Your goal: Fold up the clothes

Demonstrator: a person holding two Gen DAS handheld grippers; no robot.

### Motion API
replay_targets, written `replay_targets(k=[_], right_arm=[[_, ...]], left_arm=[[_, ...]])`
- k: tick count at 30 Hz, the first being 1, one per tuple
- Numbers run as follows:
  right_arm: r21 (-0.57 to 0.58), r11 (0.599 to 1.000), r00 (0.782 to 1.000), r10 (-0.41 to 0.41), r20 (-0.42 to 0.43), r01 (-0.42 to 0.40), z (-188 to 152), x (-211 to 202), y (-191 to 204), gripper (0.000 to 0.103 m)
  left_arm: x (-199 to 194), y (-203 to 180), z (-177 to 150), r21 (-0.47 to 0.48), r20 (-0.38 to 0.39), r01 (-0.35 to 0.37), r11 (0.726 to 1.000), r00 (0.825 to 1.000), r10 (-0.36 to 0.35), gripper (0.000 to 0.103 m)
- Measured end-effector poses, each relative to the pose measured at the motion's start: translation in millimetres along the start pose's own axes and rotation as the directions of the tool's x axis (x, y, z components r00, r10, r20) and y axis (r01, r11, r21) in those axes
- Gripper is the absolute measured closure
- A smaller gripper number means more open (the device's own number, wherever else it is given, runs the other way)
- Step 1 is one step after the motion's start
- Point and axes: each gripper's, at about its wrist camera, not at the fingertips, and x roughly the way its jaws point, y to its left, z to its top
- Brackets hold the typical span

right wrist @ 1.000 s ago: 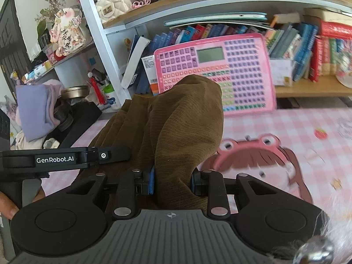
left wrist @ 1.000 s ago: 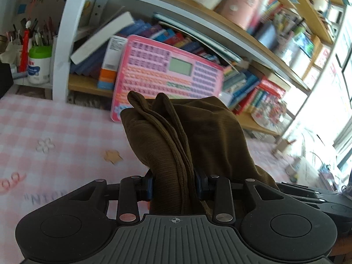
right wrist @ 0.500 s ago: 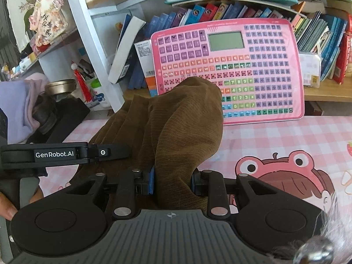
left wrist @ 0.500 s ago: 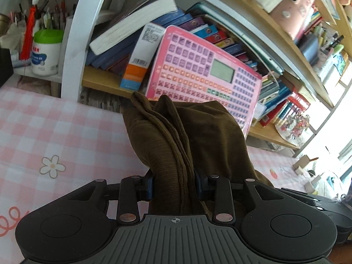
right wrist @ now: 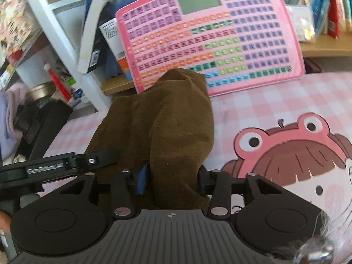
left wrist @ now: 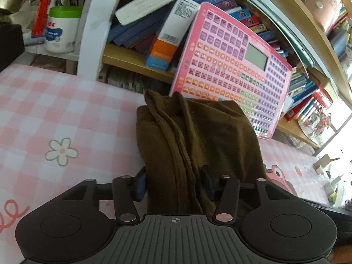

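Note:
A brown ribbed garment [left wrist: 198, 132] lies bunched on the pink checked tablecloth [left wrist: 55, 110], folded over towards the shelf. My left gripper [left wrist: 173, 187] straddles its left end; the jaws are opening, the cloth sits between them and the pads no longer squeeze it. In the right wrist view the same garment [right wrist: 171, 114] runs forward from my right gripper [right wrist: 171, 182], whose jaws are also opening with the fabric loose between them. The left gripper's black body [right wrist: 55, 167] shows beside it, over the cloth's left side.
A pink toy keyboard [left wrist: 231, 66] leans on the bookshelf just behind the garment. A white shelf post [left wrist: 94, 22] and a green-lidded jar [left wrist: 61, 30] stand at the left. A frog cartoon print [right wrist: 286, 149] covers the tablecloth [right wrist: 253, 110] on the right. Purple fabric [right wrist: 8, 118] lies far left.
Both grippers moved forward and down towards the shelf with the garment. Both pairs of jaws then spread apart, releasing their pinch on the brown cloth.

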Motion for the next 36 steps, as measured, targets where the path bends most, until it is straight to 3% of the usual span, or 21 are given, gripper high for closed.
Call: replay_targets(k=[5,9,22,27,36], right_arm=[[-0.01,0.998,0.998,-0.058,0.016,0.059,0.5,-12.4,3.8,0.038],[-0.041,0.994,0.994,-0.101,0.044,0.103,-2.1,-30.4,9.3,0.026],[-0.181,0.972,0.987,-0.136,0.087,0.15,-40.7,-89.9,30.0,0.021],[-0.174,0.965,0.979,-0.185,0.086,0.197,-56.5,-104.1,23.4,0.019],[-0.144,0.954,0.964,-0.256,0.069,0.264,-78.0,-128.2,9.4,0.01]], left_arm=[[-19.5,-1.0,-1.9,0.0,0.052,-0.052,0.999,0.997,0.052,0.036],[-39.1,-11.3,-9.9,0.054,0.09,-0.08,0.995,0.993,0.075,0.028],[-91.5,-60.2,-64.0,0.113,0.147,-0.17,0.979,0.977,0.153,0.014],[-104.1,-74.7,-81.0,0.116,0.153,-0.228,0.967,0.966,0.209,0.005],[-112.4,-100.9,-116.7,0.177,0.146,-0.293,0.94,0.952,0.269,0.001]])
